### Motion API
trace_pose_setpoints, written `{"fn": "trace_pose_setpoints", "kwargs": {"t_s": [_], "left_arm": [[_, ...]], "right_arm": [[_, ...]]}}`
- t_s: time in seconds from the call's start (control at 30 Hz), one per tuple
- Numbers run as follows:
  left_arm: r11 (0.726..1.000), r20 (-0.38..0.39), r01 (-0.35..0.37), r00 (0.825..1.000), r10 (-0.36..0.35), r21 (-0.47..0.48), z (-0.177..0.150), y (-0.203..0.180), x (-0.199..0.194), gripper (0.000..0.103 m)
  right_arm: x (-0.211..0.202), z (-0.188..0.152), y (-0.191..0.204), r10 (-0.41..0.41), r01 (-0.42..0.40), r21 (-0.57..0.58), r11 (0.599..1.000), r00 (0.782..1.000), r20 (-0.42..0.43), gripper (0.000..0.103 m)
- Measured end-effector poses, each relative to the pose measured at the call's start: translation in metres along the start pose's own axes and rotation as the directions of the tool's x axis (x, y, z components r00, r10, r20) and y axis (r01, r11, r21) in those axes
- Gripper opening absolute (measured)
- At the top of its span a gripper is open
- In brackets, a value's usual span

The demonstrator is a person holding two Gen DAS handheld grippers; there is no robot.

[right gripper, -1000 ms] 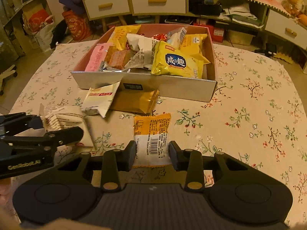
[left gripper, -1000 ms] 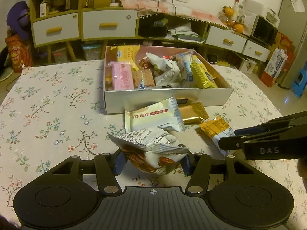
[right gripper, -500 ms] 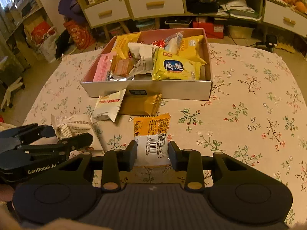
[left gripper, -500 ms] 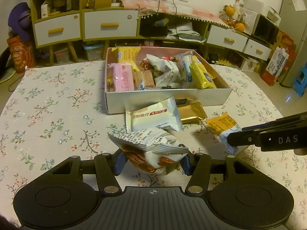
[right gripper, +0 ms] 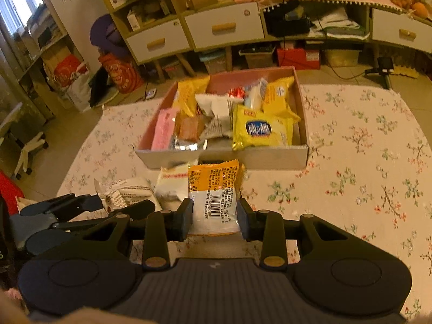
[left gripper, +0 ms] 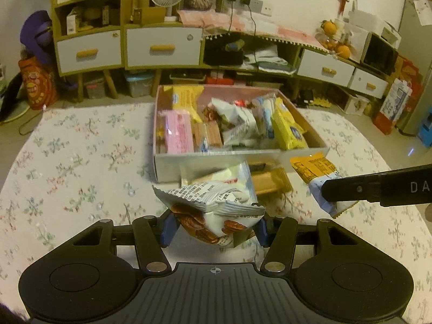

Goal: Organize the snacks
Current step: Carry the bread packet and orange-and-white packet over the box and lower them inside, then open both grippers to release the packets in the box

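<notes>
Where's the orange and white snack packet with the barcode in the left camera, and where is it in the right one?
Left wrist view: orange and white snack packet at the right, lifted, pinched by the right claw entering from the right edge.
Right wrist view: the packet sits bottom centre, clamped between that claw's fingers.
Shared landmark: the pink snack box just beyond it.

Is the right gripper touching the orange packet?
Touching. Right wrist view: both fingers of the right gripper press the orange packet's sides.
</notes>
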State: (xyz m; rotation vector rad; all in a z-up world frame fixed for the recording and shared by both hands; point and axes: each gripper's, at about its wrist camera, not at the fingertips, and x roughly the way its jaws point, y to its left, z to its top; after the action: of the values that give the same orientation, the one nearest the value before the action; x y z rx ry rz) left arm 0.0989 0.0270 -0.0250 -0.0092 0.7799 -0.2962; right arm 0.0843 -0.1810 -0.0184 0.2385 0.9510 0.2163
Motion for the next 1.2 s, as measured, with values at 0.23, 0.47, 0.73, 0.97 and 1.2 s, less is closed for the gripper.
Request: {"fn": "trace_pose_setpoints", "kwargs": {"t_s": [0.23,0.47,0.73,0.97,1.2], "left_arm": [[0.999,0.046,-0.031,0.998,0.032,-0.013,0.026,0.005,0.002,0.054],[0.996,0.069,-0.067,0.996,0.063,0.057,0.049,0.001,0.022,0.054],[0.997,0.073,-0.043,0.997,0.037,0.072,0.067,0.0,0.046,0.054],[0.989,0.081,0.023,0.996,-0.035,0.147,0.069,-0.01,0.065,0.054],[0.986,0.079,0.04,0.995,-0.054,0.164,0.072,-0.015,0.084,0.049]], "right_arm": [[0.007,0.021,0.006,0.007,-0.007,0.007,1.0,0.999,0.049,0.032],[0.021,0.046,0.003,-0.008,0.008,0.004,1.0,0.996,0.092,0.032],[0.047,0.078,-0.006,-0.033,0.032,0.004,0.999,0.994,0.109,0.032],[0.074,0.094,-0.002,-0.088,0.092,-0.037,0.995,0.991,0.097,0.032],[0.086,0.102,-0.006,-0.106,0.108,-0.02,0.994,0.99,0.094,0.033]]}}
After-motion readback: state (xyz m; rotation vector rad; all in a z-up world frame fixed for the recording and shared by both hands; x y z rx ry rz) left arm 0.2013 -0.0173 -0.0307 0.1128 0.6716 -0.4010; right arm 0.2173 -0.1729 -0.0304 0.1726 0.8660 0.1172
